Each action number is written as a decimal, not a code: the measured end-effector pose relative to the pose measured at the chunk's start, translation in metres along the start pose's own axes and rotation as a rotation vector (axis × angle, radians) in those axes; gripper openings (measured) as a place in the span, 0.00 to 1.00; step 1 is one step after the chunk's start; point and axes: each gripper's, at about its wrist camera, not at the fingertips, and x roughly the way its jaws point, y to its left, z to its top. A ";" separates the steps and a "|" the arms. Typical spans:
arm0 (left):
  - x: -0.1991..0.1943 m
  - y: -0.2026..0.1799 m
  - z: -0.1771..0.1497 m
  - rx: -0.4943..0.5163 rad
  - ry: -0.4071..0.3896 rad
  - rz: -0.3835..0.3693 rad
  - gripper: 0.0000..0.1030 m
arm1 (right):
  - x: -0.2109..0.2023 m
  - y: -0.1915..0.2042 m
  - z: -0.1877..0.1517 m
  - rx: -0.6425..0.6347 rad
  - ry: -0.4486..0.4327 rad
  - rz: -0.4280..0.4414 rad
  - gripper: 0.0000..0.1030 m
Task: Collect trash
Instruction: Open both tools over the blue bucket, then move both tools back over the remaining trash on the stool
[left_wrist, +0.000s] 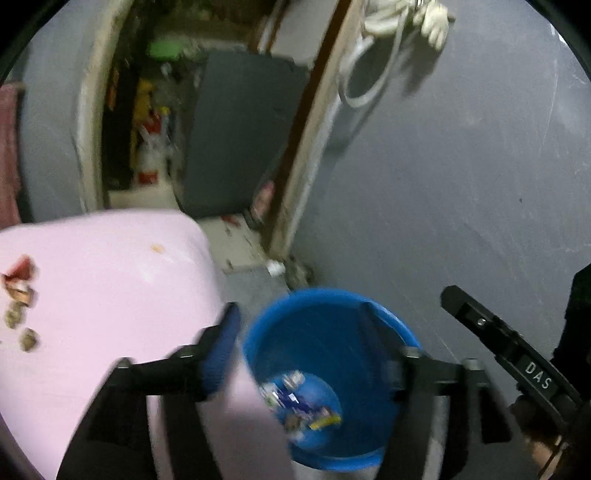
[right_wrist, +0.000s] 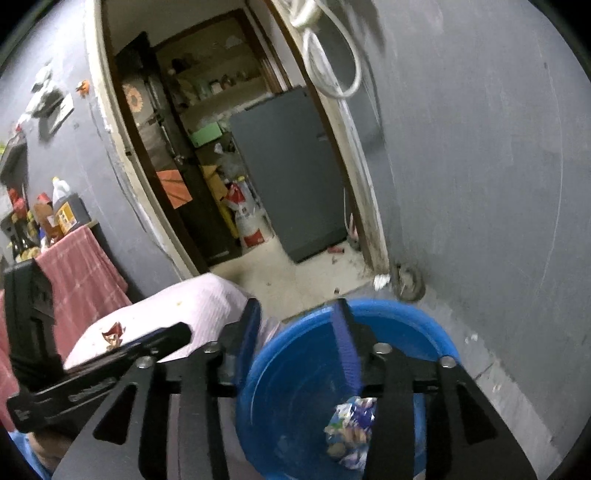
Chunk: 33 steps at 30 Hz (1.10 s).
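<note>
A blue bucket (left_wrist: 325, 332) stands on the floor beside a pink-covered surface (left_wrist: 103, 280); crumpled wrappers (left_wrist: 299, 402) lie at its bottom. My left gripper (left_wrist: 299, 325) is open and empty above the bucket's rim. More trash scraps (left_wrist: 18, 295) lie on the pink cover at the far left. In the right wrist view my right gripper (right_wrist: 299, 325) is open and empty above the same bucket (right_wrist: 402, 325), with a crumpled blue wrapper (right_wrist: 351, 424) inside it. A red scrap (right_wrist: 112, 334) lies on the pink cover (right_wrist: 199, 299).
A grey wall (left_wrist: 461, 184) is to the right. A doorway (right_wrist: 236, 147) ahead opens onto a room with a grey fridge (right_wrist: 291, 170). A red cloth (right_wrist: 81, 269) and bottles (right_wrist: 59, 214) stand at the left. Small litter (right_wrist: 380, 281) lies by the door frame.
</note>
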 end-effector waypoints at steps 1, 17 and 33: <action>-0.010 0.004 0.001 0.005 -0.042 0.014 0.68 | -0.002 0.004 0.001 -0.011 -0.020 -0.001 0.54; -0.124 0.077 0.016 0.011 -0.299 0.273 0.98 | -0.025 0.079 0.006 -0.099 -0.305 0.069 1.00; -0.182 0.148 -0.003 0.031 -0.364 0.411 0.98 | 0.006 0.166 -0.010 -0.221 -0.279 0.214 1.00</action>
